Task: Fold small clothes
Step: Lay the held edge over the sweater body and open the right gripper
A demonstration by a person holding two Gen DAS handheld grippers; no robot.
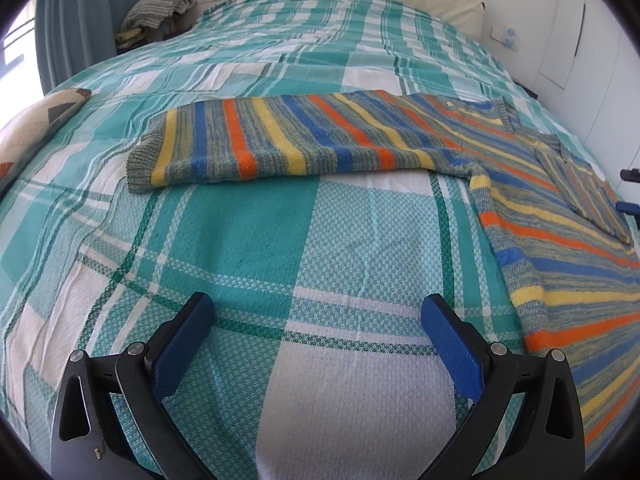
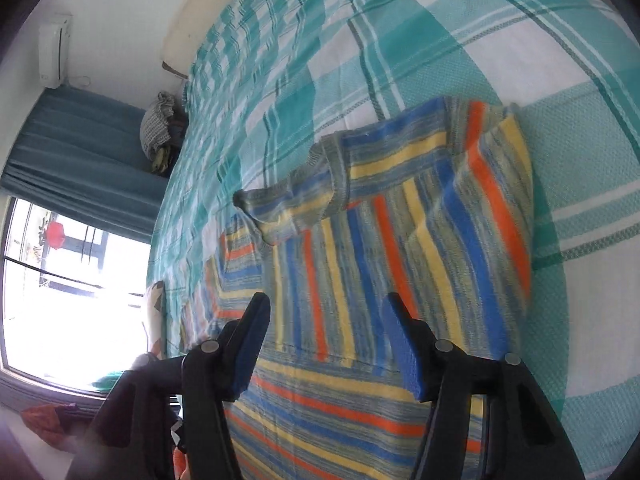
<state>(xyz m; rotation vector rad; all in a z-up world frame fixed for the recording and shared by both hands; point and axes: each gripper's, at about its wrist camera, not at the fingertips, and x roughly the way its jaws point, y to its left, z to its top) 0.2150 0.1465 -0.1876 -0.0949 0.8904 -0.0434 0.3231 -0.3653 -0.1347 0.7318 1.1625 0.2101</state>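
1. Striped knit sweater in blue, orange and yellow [image 1: 304,142] lies on the teal-and-white checked bed cover [image 1: 248,240]; one sleeve folded in, other stretched out.
2. Left tool [image 1: 318,316] released, empty, near that sleeve.
3. Right tool [image 2: 324,312] released over sweater body.
4. Likely next: pinch sleeve cuff, fold across.

Two black plastic grippers, left gripper [image 1: 318,314] and right gripper [image 2: 326,308], each with triangular cut-outs in the arms, silver round pivot screws and blue textured pads [image 1: 456,354] lining the fingers. Sliver of skin at right view's bottom edge.
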